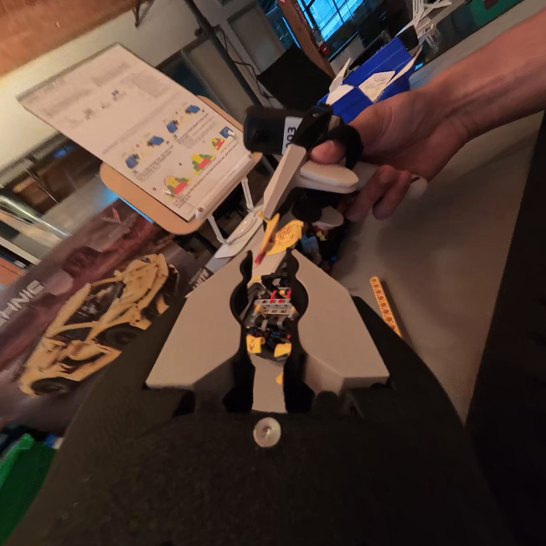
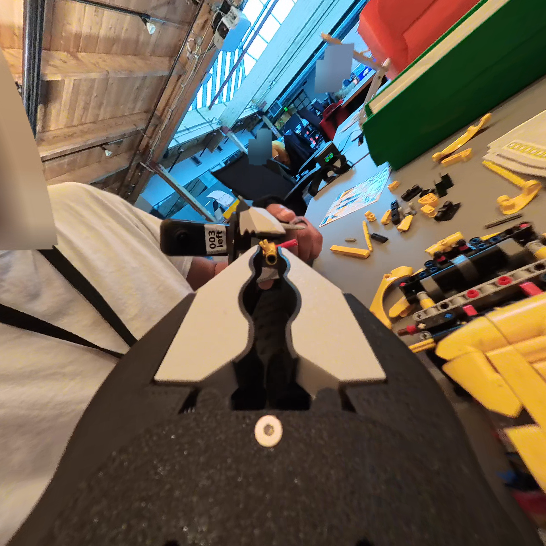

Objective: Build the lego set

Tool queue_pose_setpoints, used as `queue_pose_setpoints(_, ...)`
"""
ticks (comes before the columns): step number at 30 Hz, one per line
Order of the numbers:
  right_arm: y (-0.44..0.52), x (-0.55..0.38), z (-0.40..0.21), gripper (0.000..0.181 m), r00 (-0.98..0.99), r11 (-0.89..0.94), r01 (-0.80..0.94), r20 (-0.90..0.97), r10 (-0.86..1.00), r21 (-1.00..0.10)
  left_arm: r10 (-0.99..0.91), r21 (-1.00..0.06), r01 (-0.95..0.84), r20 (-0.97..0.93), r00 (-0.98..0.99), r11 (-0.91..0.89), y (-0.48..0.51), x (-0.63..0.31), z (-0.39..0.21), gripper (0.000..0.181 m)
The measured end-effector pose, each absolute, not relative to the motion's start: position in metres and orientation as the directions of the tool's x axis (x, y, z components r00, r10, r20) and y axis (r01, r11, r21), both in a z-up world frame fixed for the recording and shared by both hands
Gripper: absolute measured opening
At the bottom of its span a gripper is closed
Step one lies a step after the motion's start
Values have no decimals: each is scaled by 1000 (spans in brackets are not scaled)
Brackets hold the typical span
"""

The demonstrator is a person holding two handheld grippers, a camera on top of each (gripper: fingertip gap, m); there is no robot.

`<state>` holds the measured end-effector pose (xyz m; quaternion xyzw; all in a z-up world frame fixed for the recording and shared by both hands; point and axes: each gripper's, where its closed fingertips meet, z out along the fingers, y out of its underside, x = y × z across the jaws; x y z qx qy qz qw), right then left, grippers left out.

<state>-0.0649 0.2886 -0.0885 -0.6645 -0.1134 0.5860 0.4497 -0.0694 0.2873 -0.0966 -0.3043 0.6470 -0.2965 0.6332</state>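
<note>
My right gripper (image 2: 269,253) is shut on a small yellow Lego piece (image 2: 269,251) with a red axle (image 2: 288,243) sticking out of it. In the left wrist view the right gripper (image 1: 270,214) holds this yellow piece (image 1: 271,233) in the air, pointing down at my left gripper (image 1: 269,254). The left gripper's jaws stand a little apart and grip nothing. The red axle end (image 1: 258,259) is just at its left fingertip. The partly built yellow and black Lego car lies on the table beyond (image 1: 271,313) and fills the right of the right wrist view (image 2: 472,295).
A yellow beam (image 1: 384,304) lies on the grey table (image 1: 443,266). The set's box (image 1: 88,310) and an instruction sheet on a stand (image 1: 133,124) are at the left. Loose yellow and black pieces (image 2: 413,206), booklets (image 2: 520,150) and a green bin (image 2: 443,103) lie beyond the car. My left and right fingertips are right by each other.
</note>
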Motion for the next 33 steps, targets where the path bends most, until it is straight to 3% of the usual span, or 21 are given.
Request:
queue_pose_setpoints(4, 299, -38, -82, 8, 395, -476, -440, -640, 659, -761, -898, -898, -18, -440, -35, 440, 301, -70, -93, 22)
queue_pose_setpoints(8, 305, -22, -74, 8, 475, -360, -477, -580, 662, -802, -984, -999, -27, -22, -175, 27, 307, -69, -93, 22)
queue_pose_setpoints(11, 305, -26, -67, 8, 490, -291, -473, -523, 697, -832, -924, -970, -49, 243, -295, -240, 305, -68, -90, 25)
queue_pose_setpoints(17, 300, -53, -61, 8, 528, -175, -359, -354, 772, -917, -722, -833, -76, 517, -459, -548, 300, -72, -75, 28)
queue_pose_setpoints(23, 297, -64, -62, 8, 590, -75, -231, -201, 782, -970, -578, -725, -102, 617, -533, -681, 299, -76, -64, 29)
queue_pose_setpoints(29, 293, -82, -69, 8, 643, 41, -18, 20, 765, -999, -555, -736, -154, 614, -562, -659, 284, -76, -67, 21)
queue_pose_setpoints(33, 290, -84, -69, 9, 629, 18, -39, -11, 777, -999, -562, -756, -157, 593, -577, -636, 281, -80, -67, 9)
